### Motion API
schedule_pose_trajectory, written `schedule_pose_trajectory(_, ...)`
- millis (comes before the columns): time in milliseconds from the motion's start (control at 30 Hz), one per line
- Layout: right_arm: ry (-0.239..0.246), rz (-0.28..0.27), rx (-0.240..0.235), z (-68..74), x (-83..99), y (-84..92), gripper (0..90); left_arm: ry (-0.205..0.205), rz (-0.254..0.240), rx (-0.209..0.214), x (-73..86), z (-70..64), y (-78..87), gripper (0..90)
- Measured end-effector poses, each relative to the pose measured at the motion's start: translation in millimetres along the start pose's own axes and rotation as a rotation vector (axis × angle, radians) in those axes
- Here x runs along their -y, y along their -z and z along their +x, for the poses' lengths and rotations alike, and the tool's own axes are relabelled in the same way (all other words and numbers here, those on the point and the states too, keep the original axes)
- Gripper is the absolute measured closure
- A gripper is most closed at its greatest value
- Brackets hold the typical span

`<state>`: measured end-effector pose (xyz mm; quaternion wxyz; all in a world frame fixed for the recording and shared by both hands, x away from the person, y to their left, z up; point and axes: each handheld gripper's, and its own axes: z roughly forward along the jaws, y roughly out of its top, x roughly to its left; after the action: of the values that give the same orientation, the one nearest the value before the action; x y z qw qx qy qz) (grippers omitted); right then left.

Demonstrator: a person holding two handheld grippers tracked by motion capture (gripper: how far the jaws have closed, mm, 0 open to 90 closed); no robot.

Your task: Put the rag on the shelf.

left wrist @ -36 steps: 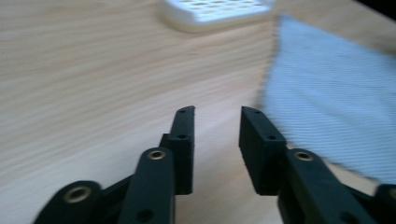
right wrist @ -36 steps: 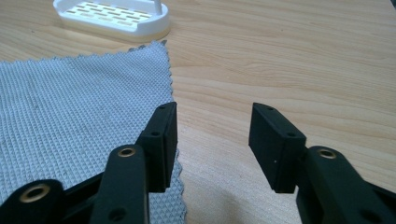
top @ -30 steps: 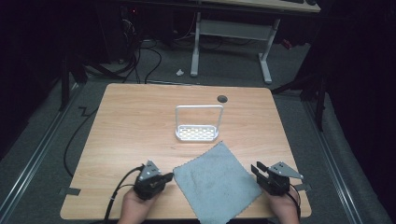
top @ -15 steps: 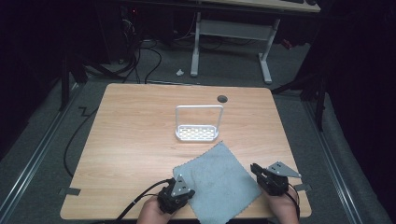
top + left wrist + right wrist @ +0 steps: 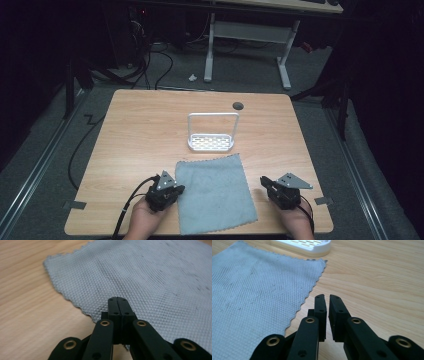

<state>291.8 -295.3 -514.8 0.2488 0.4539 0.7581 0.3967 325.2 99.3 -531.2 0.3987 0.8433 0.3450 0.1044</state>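
Since 0.5 s ago the left gripper (image 5: pixel 176 192) has slid back to the left edge of the grey waffle-weave cloth (image 5: pixel 215 192), jaws pressed together over it, while the right gripper (image 5: pixel 266 184), jaws slightly parted and empty, sits just beside the right edge of the cloth, which lies flat lengthwise toward the white slotted rack (image 5: pixel 212 142).

Grey-blue cloth (image 5: pixel 214 192) with a fine woven texture and pinked, zigzag edges, spread flat and slightly skewed on the wooden surface (image 5: pixel 140 135), reaching its near edge. White perforated tray (image 5: pixel 211 142) with an upright wire-loop handle stands just beyond the cloth's far edge.
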Motion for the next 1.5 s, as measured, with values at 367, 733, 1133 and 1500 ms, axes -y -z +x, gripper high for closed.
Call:
schedule_pose_trajectory(367,0.094,0.065,-0.052,24.9,-21.2,-38.3,86.4,0.066,-0.034,-0.046,-6.5,18.2,-3.1,83.7)
schedule_pose_trajectory(733,0.115,0.159,-0.069,36.1,-28.5,-64.3,90.0,0.056,-0.025,-0.039,-4.0,17.3,-4.5,84.1)
schedule_pose_trajectory(1133,0.139,0.161,-0.097,46.0,-11.1,-37.4,90.0,0.018,0.002,0.001,5.3,-5.7,5.8,86.0)
schedule_pose_trajectory(1500,0.138,0.163,-0.123,49.6,7.8,-8.6,89.1,-0.036,0.068,0.049,8.8,-28.7,15.3,86.2)
